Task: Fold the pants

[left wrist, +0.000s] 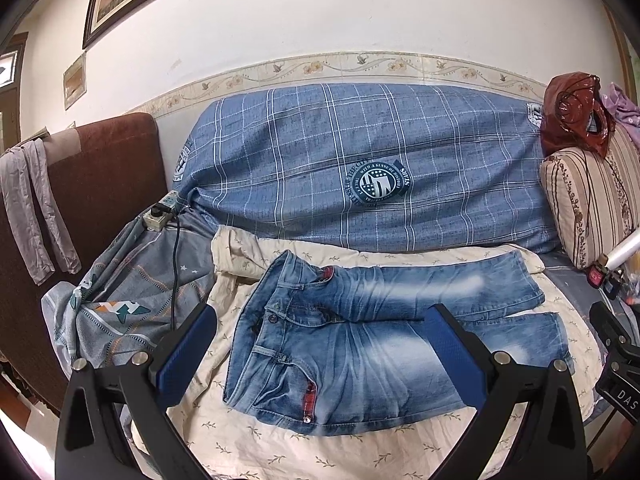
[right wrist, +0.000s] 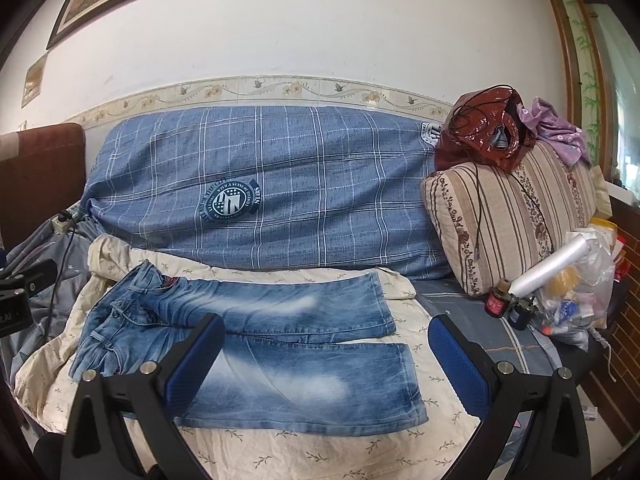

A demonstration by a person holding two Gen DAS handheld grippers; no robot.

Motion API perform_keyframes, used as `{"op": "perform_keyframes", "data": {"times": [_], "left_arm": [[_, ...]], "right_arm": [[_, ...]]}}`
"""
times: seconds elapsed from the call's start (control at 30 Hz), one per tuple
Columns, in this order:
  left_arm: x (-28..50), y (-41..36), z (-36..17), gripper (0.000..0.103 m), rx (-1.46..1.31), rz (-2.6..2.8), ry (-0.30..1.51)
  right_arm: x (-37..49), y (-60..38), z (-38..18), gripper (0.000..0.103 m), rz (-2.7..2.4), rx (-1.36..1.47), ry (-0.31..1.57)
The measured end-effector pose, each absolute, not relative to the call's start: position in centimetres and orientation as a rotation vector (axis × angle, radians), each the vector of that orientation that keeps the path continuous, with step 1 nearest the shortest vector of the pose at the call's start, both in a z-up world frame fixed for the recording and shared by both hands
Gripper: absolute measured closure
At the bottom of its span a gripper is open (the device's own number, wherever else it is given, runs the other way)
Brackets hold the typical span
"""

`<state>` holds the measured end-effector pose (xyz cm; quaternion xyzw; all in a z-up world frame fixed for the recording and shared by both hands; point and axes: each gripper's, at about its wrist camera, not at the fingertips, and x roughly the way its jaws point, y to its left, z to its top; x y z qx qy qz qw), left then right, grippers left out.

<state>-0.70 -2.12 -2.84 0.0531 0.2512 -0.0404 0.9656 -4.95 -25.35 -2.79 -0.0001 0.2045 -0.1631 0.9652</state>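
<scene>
Blue jeans lying flat on a cream sheet on the bed, waist to the left, two legs reaching right. Far leg and near leg side by side, a thin gap between them near the hems. Parts of the near leg hidden behind the blue pads of both grippers. Left gripper wide open above the waist and hip, holding nothing. Right gripper wide open above the near leg, holding nothing too. Hard to tell if either one touches the cloth.

Big blue checked cushion just behind the jeans, along the wall. Striped pillow to the right, a shiny brown bag on top. Small bottles and a plastic bag near the right edge of the bed. Grey blanket and a black cord to the left. Bare sheet in front of the jeans, cut off at the bottom.
</scene>
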Motion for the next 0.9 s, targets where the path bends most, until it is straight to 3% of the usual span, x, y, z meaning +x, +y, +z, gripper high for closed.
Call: {"op": "perform_keyframes", "data": {"times": [0.9], "left_arm": [[1.0, -1.3, -3.8, 0.000, 0.102, -0.052, 0.539]], "right_arm": [[-3.5, -25.0, -3.4, 0.000, -0.326, -0.021, 0.439]]}}
